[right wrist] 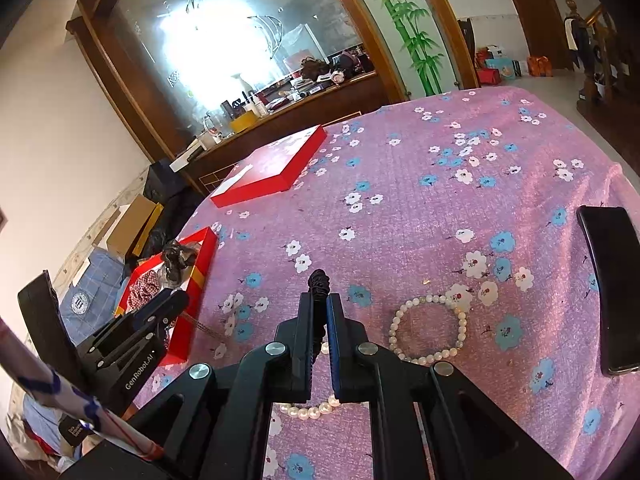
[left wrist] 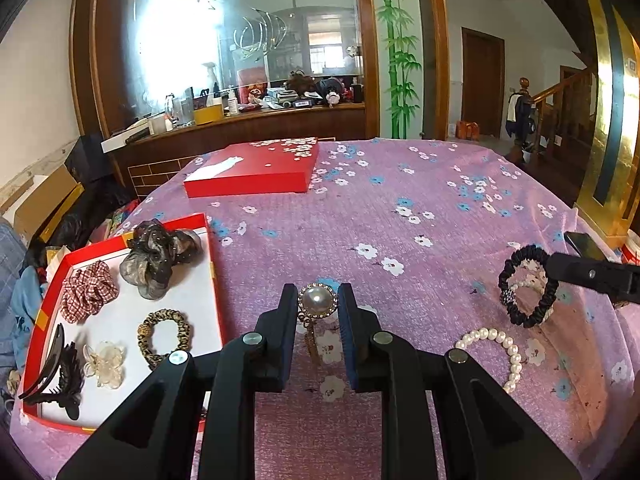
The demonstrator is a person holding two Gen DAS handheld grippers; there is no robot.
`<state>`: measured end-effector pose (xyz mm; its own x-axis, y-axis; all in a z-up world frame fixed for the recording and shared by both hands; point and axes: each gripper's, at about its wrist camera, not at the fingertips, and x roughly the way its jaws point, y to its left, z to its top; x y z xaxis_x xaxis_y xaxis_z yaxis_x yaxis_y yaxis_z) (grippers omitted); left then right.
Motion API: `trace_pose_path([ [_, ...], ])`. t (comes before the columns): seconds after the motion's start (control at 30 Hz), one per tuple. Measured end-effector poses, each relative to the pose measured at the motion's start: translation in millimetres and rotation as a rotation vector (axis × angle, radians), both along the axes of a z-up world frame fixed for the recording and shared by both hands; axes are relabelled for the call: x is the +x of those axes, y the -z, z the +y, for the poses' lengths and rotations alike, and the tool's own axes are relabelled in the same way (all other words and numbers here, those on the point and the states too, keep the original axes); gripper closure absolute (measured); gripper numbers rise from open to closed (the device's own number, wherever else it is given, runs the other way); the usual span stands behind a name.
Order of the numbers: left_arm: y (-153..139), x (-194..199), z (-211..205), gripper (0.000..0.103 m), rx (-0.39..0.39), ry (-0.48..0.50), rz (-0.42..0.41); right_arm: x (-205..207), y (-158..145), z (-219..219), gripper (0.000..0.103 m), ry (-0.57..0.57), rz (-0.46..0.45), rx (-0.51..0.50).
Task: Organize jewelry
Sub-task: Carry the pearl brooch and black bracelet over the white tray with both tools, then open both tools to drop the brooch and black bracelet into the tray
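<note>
My left gripper (left wrist: 317,300) is shut on a pearl brooch (left wrist: 317,301) with a gold chain, held just above the purple flowered cloth. My right gripper (right wrist: 319,300) is shut on a black scrunchie (right wrist: 319,280), which in the left wrist view (left wrist: 528,286) hangs lifted from the right gripper's fingers (left wrist: 592,276). A pearl bracelet (left wrist: 496,354) lies on the cloth; two such bracelets show in the right wrist view (right wrist: 428,330) (right wrist: 312,410). The open red box (left wrist: 132,240) at the left holds several hair pieces.
The red box lid (left wrist: 256,170) lies at the far side of the table. A dark phone (right wrist: 608,288) lies at the right edge. The left gripper shows in the right wrist view (right wrist: 176,304) beside the red box (right wrist: 200,276). Clutter and cartons stand left of the table.
</note>
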<state>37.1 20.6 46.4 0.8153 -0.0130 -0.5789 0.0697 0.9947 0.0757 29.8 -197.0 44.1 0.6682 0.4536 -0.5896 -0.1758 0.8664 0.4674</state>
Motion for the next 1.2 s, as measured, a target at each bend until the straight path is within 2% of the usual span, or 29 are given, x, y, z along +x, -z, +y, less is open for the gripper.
trace_pose_path([
  [0.13, -9.9, -11.2, 6.8, 0.084, 0.004, -0.008, -0.031, -3.5, -6.9, 8.3, 0.096, -0.019, 0.005, 0.028],
  [0.3, -19.1, -20.3, 28.3, 0.084, -0.009, -0.040, -0.049, -5.3, -18.6, 39.7, 0.096, -0.082, 0.014, 0.051],
  [0.5, -24.9, -25.3, 70.4, 0.084, -0.043, -0.117, -0.065, -3.1, -33.5, 88.7, 0.095, -0.149, -0.002, 0.024],
  [0.73, -17.9, -27.1, 125.0, 0.084, -0.068, -0.223, -0.053, 7.4, -38.5, 146.8, 0.095, -0.226, 0.008, 0.017],
  [1.03, -0.5, -24.2, 179.6, 0.084, -0.110, -0.351, 0.003, 32.3, -29.9, 223.4, 0.095, -0.296, 0.048, -0.004],
  [1.2, 15.9, -12.5, 199.4, 0.084, -0.158, -0.407, 0.091, 47.4, -11.1, 256.2, 0.095, -0.303, 0.091, -0.038],
])
